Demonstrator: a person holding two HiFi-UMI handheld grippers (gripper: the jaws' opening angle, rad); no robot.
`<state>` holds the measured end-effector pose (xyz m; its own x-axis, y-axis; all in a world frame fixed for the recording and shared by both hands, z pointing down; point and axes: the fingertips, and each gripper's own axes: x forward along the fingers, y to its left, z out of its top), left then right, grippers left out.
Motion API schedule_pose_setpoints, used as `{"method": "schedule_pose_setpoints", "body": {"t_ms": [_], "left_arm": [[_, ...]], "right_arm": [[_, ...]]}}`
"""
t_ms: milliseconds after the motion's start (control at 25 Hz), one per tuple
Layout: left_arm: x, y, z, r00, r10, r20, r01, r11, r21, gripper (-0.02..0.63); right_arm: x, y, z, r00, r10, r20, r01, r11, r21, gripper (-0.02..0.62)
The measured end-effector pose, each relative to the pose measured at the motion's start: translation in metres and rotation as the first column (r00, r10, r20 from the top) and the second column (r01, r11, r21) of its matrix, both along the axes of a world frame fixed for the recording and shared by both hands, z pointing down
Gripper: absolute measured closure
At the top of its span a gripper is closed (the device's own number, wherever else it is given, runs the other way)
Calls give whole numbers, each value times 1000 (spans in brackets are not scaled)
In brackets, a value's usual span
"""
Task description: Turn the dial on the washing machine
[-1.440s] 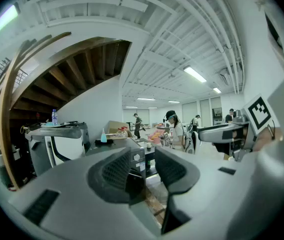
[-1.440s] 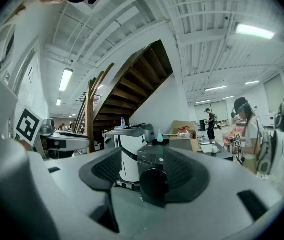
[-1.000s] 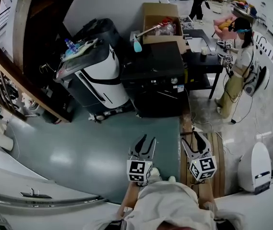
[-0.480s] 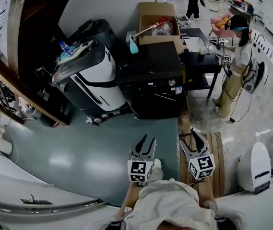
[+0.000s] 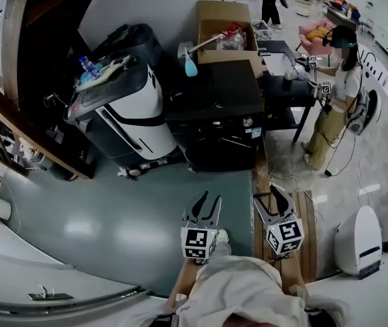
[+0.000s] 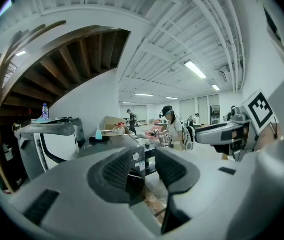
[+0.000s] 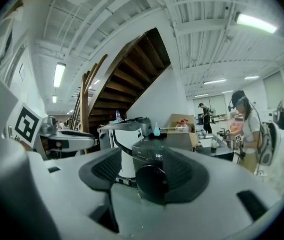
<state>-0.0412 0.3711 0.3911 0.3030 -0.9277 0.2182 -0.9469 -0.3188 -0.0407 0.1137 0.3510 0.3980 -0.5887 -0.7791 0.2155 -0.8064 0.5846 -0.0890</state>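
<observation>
**Finding one: the change.** Against the head views of a moment ago, the room has slid toward me while both tools keep the same spot in the picture. I am walking the rig forward, not yet working. The left gripper (image 5: 207,203) and right gripper (image 5: 272,199) ride side by side, nearly level, pointing at the machine. In its own view the left gripper's jaws stand partly apart with nothing between the pads. The right gripper's jaws are about half apart, equally empty, and their spread has not altered. My judgement is that this is the approach leg and the dial is untouched.

**Finding two: the task item.** The black front-loading washing machine (image 5: 215,118) stands ahead, well apart from both tools, across a stretch of grey-green floor (image 5: 112,210). Its small pale round dial (image 5: 248,122) sits on the front panel toward the right side.

**Finding three: edges and room.**
- Near right: a strip of wooden floor boards (image 5: 308,213) borders the grey-green surface under the right gripper, with loose cable beyond it. I rate that seam a trip risk.
- Left of the machine: a white-and-black upright appliance (image 5: 136,111) crowds that side.
- Right of the machine: a black table (image 5: 286,87) stands just beside it.
- Farther right: a person in light clothing (image 5: 337,94) is working at that table.

The straight line to the front panel looks open, so I would keep the approach central.
</observation>
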Motion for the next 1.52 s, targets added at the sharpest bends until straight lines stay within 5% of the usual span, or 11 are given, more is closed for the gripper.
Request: {"method": "schedule_pose_setpoints", "body": {"t_ms": [560,1160,1520], "left_arm": [[-50,-51,10,1000,6,-14,-6,1000,-15,450],[-72,-110,1,992,121,-39,-120,993,18,451],[-90,-118,11,992,119,-46,-120,993,-2,451]], "right_arm": [[-51,-49,11,1000,-4,-26,3,999,-37,347],[-67,-81,8,991,119,-58,-122,991,-47,353],[-87,-91,15,991,124,-50,-127,990,-62,356]]}}
